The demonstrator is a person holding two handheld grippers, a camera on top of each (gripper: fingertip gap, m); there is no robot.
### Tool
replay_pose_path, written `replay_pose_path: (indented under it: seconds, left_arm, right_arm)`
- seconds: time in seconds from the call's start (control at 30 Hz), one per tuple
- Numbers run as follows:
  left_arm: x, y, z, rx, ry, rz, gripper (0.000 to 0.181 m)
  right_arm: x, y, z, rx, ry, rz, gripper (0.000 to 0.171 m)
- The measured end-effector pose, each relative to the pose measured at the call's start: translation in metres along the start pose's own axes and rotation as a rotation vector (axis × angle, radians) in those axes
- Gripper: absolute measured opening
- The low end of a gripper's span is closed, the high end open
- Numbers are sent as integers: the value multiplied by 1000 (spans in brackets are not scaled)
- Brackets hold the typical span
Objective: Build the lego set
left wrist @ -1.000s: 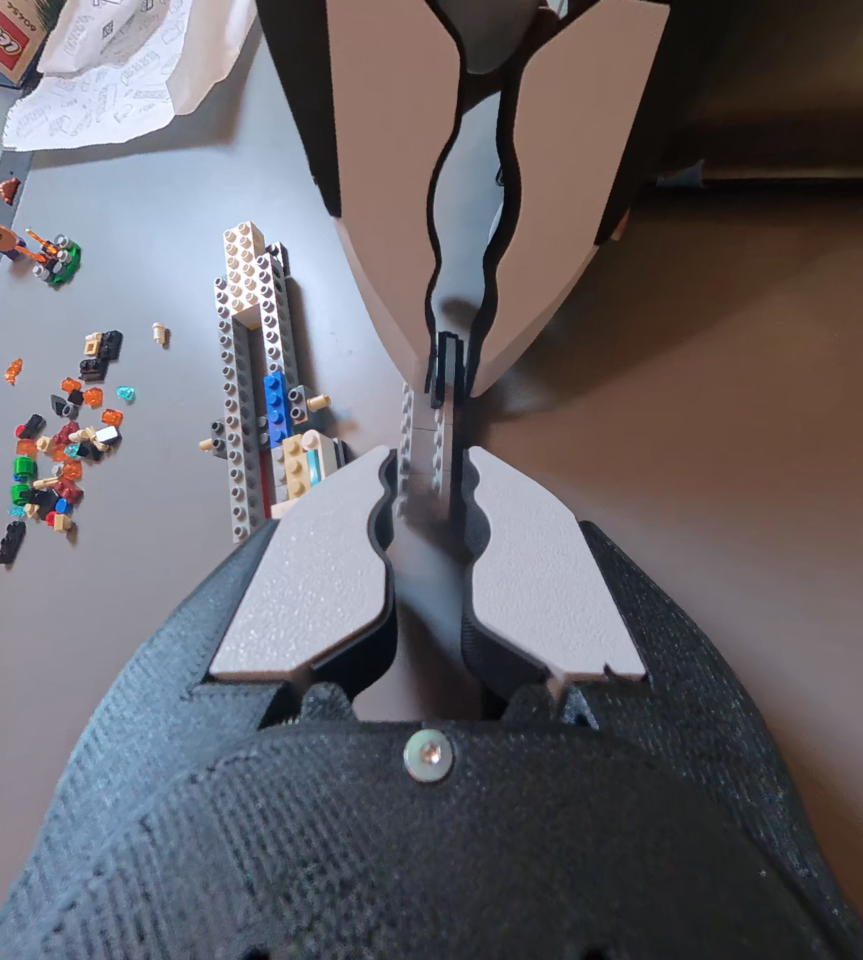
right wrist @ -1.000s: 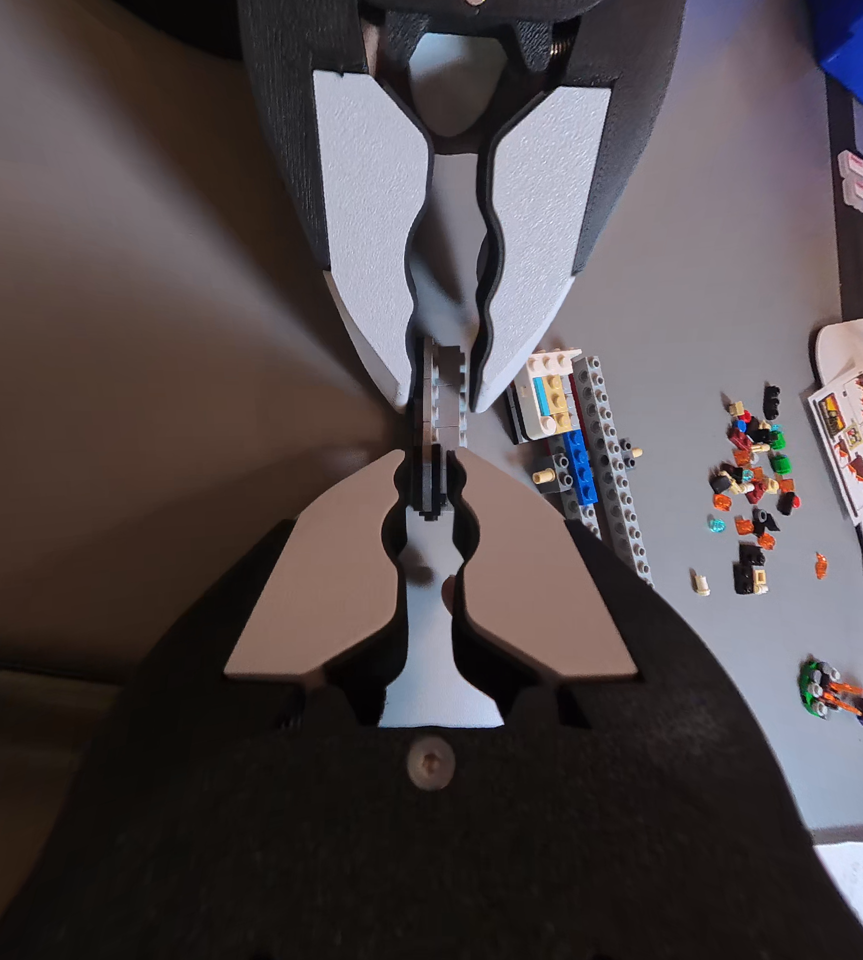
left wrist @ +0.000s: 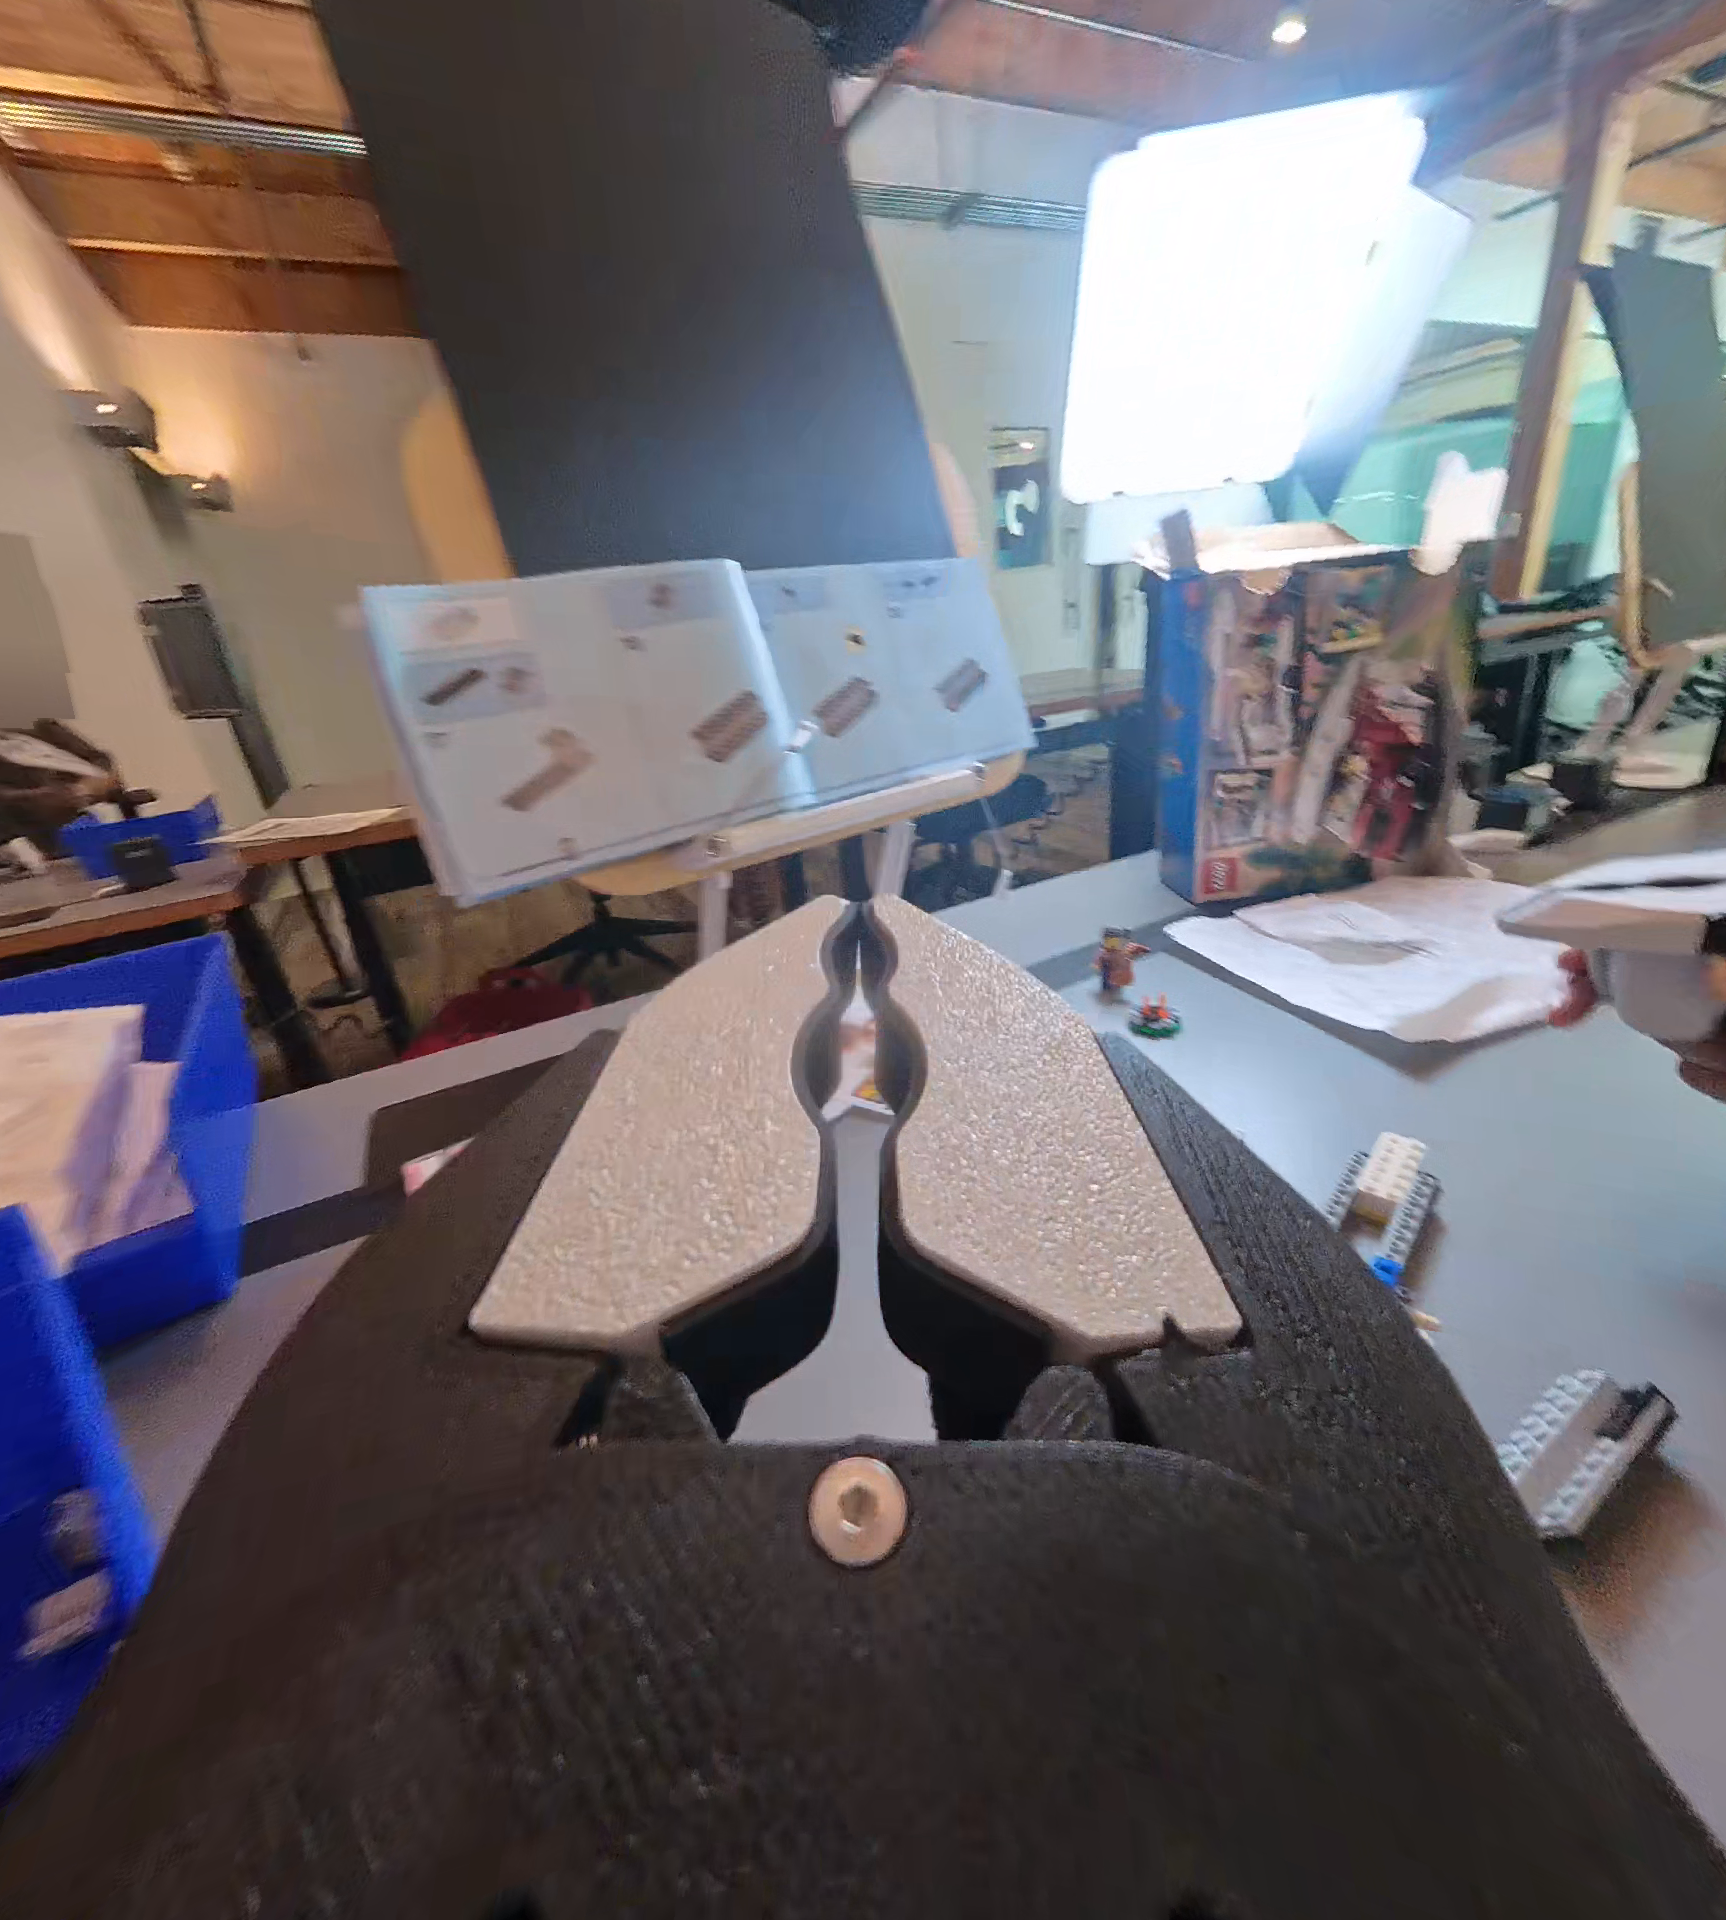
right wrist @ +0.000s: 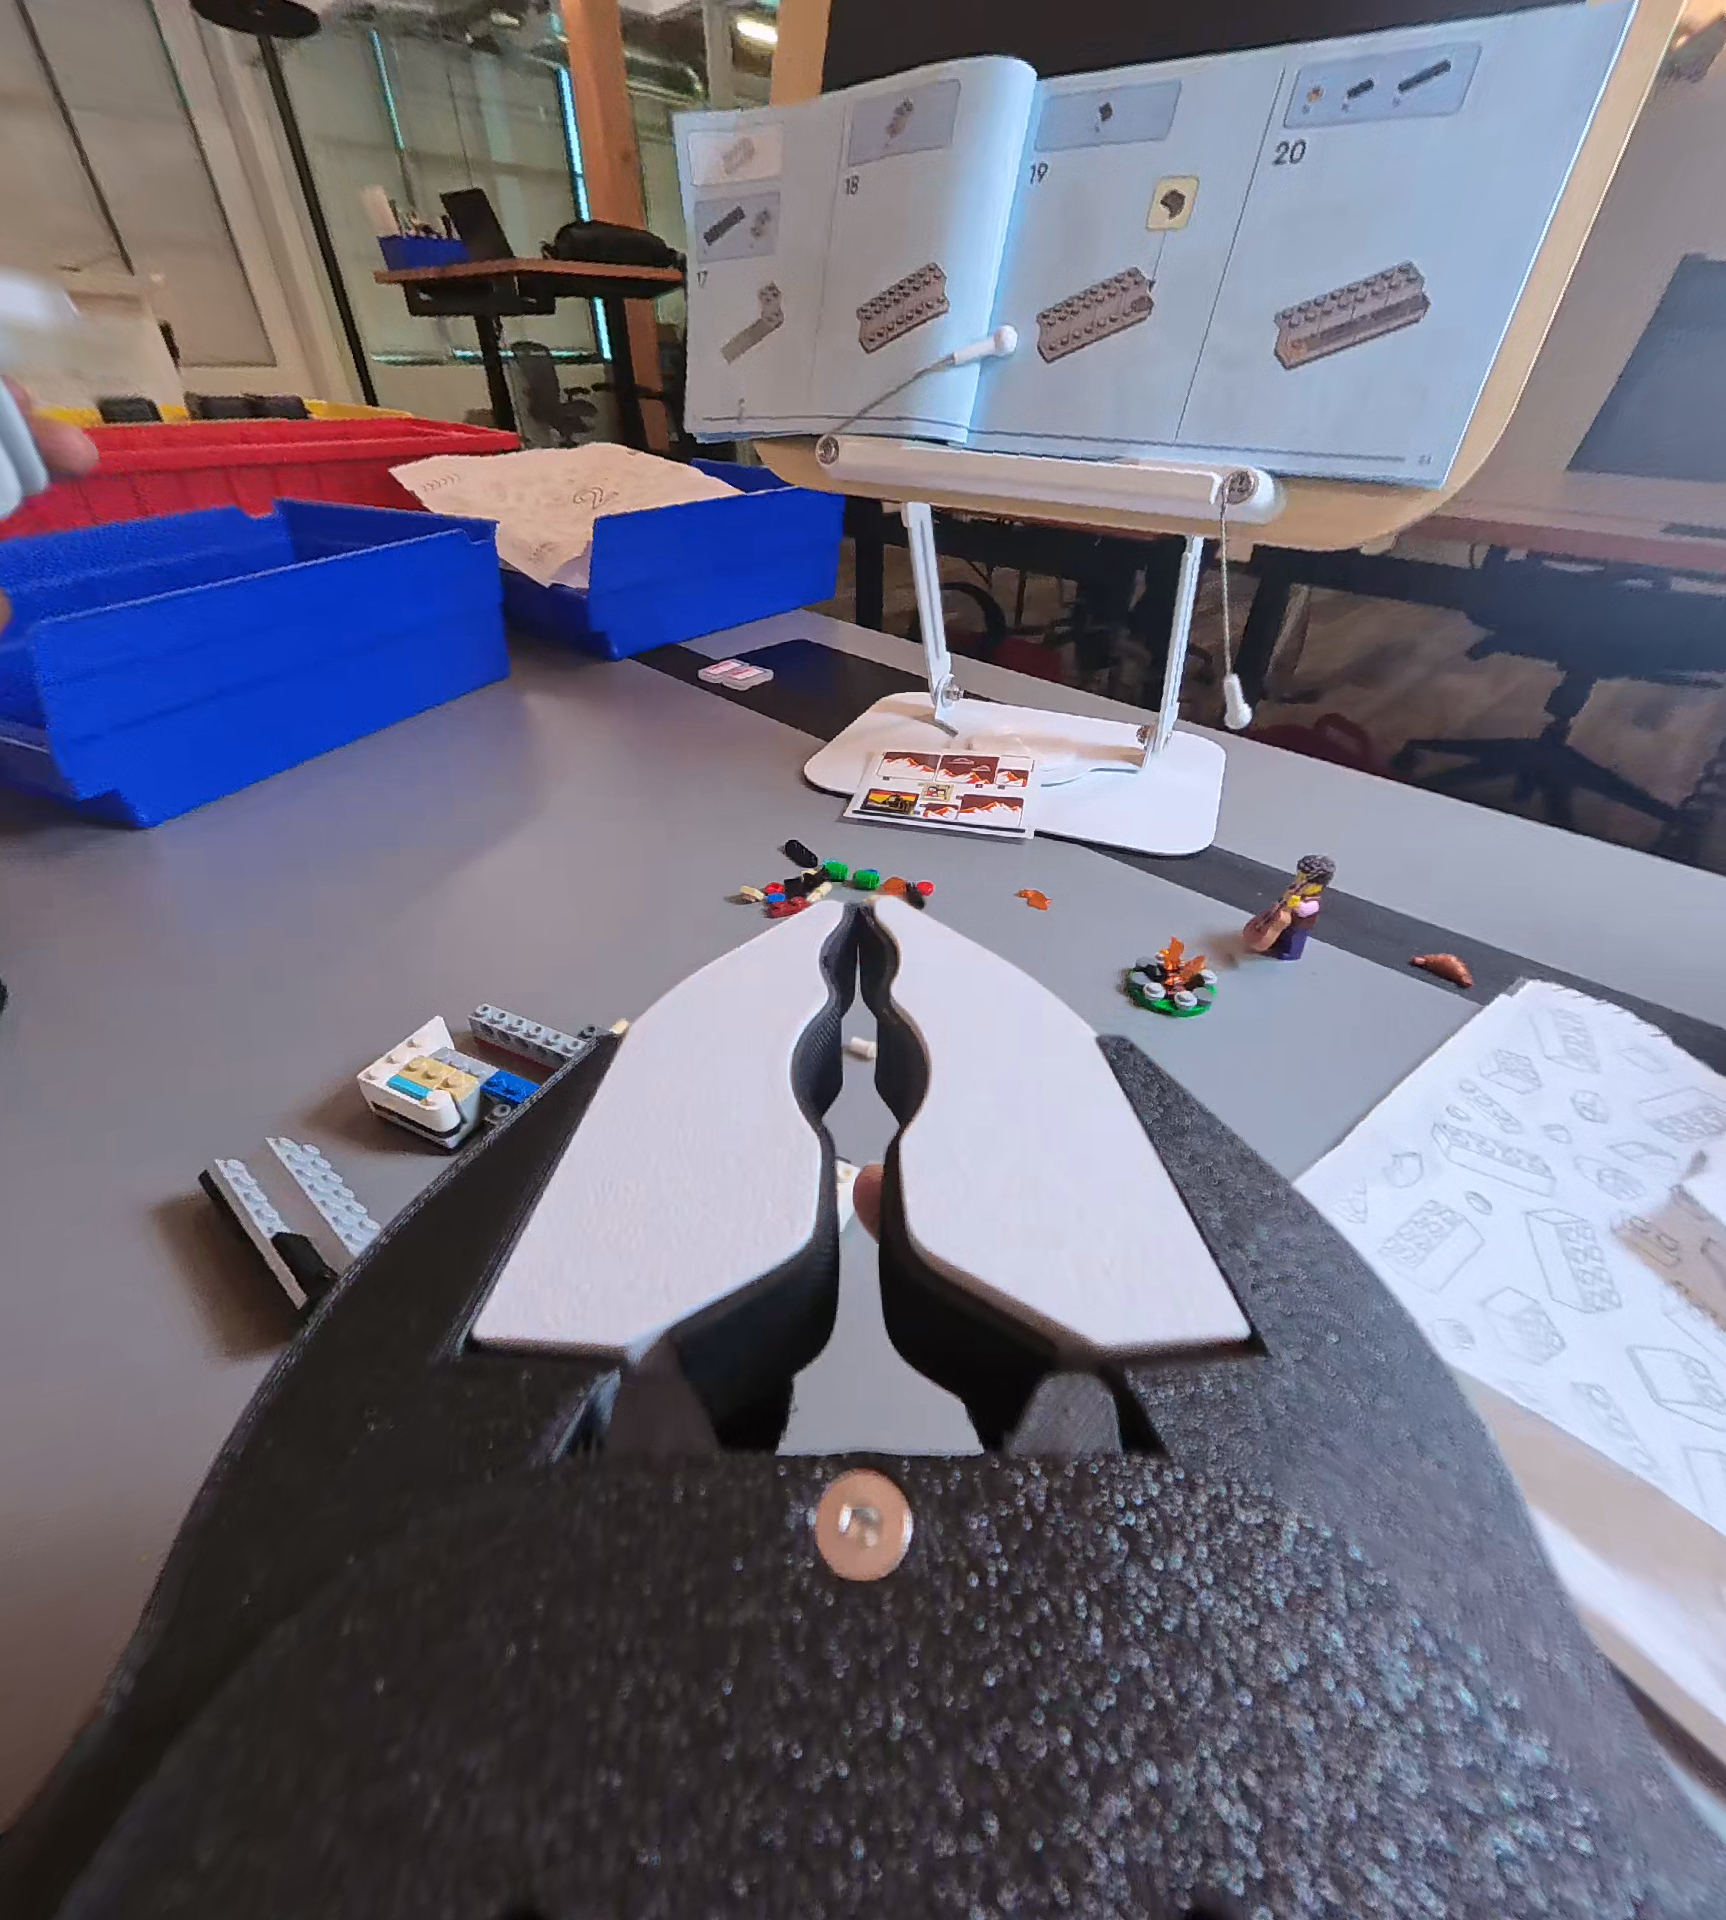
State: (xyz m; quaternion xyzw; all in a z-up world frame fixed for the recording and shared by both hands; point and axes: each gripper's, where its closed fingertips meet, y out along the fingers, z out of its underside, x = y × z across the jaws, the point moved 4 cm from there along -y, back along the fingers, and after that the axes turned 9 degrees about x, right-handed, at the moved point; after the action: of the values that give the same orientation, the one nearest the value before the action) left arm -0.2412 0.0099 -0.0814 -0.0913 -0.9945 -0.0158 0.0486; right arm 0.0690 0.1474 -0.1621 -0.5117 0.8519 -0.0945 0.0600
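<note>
My left gripper (left wrist: 864,914) is shut and empty, held above the grey table (left wrist: 1617,1195) and pointing at the open instruction booklet (left wrist: 651,717) on its stand. My right gripper (right wrist: 864,914) is also shut and empty, above the table and facing the booklet (right wrist: 1098,270). A small grey plate assembly with a black piece (right wrist: 287,1216) lies on the table left of the right gripper; it also shows in the left wrist view (left wrist: 1586,1444). The larger grey, white and blue build (right wrist: 454,1081) lies beyond it. A pile of small loose pieces (right wrist: 828,883) sits past the right fingertips.
Blue bins (right wrist: 215,644) and a red bin (right wrist: 246,457) stand at the left. Printed paper bags (right wrist: 1586,1195) lie at the right. A minifigure (right wrist: 1290,920), a campfire piece (right wrist: 1171,982) and a sticker sheet (right wrist: 942,790) sit near the stand. The set's box (left wrist: 1295,727) stands far right. Tip to tip, the grippers are about 30 cm apart. My right tips are roughly 20 cm from the campfire piece (right wrist: 1171,982).
Both grippers let go of the grey plate assembly they held between them; it now lies on the table. Both have lifted, tilted up toward the booklet and closed empty.
</note>
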Motion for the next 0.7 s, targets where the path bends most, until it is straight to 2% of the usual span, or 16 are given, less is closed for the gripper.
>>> replay_pose_path:
  seconds: [0.1, 0.3, 0.5, 0.7]
  left_arm:
    - [44, -22, -14, 25, -22, -97, 0]
    - [121, -56, -9, 262, 28, -204, 6]
    - [174, -75, 27, 596, 78, -177, 11]
    - [200, -84, 63, 827, 130, -145, 17]
  right_arm:
    - [1, 1, 0, -5, 23, -20, 0]
    - [8, 4, 3, -1, 0, -62, 0]
    - [13, 9, 10, 20, -13, -91, 0]
    - [13, 10, 12, 18, -33, -75, 0]
